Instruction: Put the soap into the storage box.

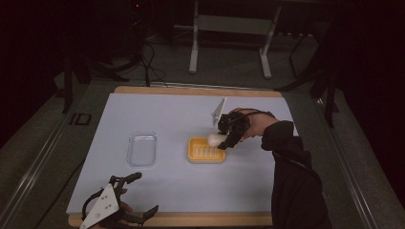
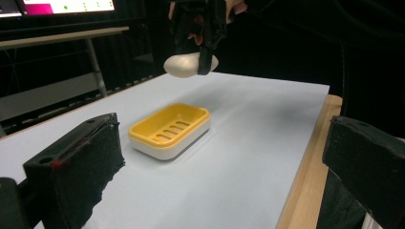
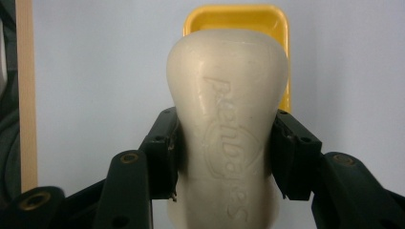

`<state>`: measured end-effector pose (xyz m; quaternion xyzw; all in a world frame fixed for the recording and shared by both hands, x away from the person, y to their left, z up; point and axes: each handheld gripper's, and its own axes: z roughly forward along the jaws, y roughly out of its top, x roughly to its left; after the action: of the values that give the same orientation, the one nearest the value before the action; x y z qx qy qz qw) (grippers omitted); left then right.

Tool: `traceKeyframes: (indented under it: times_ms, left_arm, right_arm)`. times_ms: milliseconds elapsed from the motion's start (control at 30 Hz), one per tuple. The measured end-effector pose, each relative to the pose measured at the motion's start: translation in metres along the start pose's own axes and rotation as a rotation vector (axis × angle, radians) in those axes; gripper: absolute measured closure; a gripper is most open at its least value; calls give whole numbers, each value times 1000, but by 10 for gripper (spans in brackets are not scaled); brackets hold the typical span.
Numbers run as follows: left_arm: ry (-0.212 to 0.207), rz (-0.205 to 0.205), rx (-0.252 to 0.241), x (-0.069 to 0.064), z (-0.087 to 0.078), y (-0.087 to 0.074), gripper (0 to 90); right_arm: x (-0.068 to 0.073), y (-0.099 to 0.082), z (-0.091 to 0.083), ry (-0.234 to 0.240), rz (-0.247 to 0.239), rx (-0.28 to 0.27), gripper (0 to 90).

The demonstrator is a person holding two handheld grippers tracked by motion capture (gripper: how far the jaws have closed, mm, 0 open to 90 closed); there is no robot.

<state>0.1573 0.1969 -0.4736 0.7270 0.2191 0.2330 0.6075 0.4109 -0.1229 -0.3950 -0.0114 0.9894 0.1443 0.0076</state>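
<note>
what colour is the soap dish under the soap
Yellow tray on a white base; the soap dish shows best in the left gripper view.

Overhead, low and close views—all share soap dish (image 1: pixel 206 149).

Pale blue table (image 1: pixel 181 186) with yellow soap dish (image 1: pixel 206 150), clear lid (image 1: pixel 142 149)

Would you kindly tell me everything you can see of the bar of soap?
The bar of soap is cream-white, smooth and waxy-looking, with rounded ends, a narrower waist and raised lettering pressed into its broad face. The right claw is shut on that waist, one black pad on each side. It hangs in the air, roughly level, above the yellow soap dish without touching it or the table.
</note>
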Motion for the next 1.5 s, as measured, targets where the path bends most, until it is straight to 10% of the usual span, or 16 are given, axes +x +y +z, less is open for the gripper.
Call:
traceKeyframes:
  times_ms: [833,1500]
  left_arm:
    - [-2,-4,-1,0,-2,0,1]
    - [-9,-9,-4,0,-2,-1,1]
  right_arm:
    - [-12,12,42,25,-65,-118,498]
    - [-22,6,91,22,-46,-22,497]
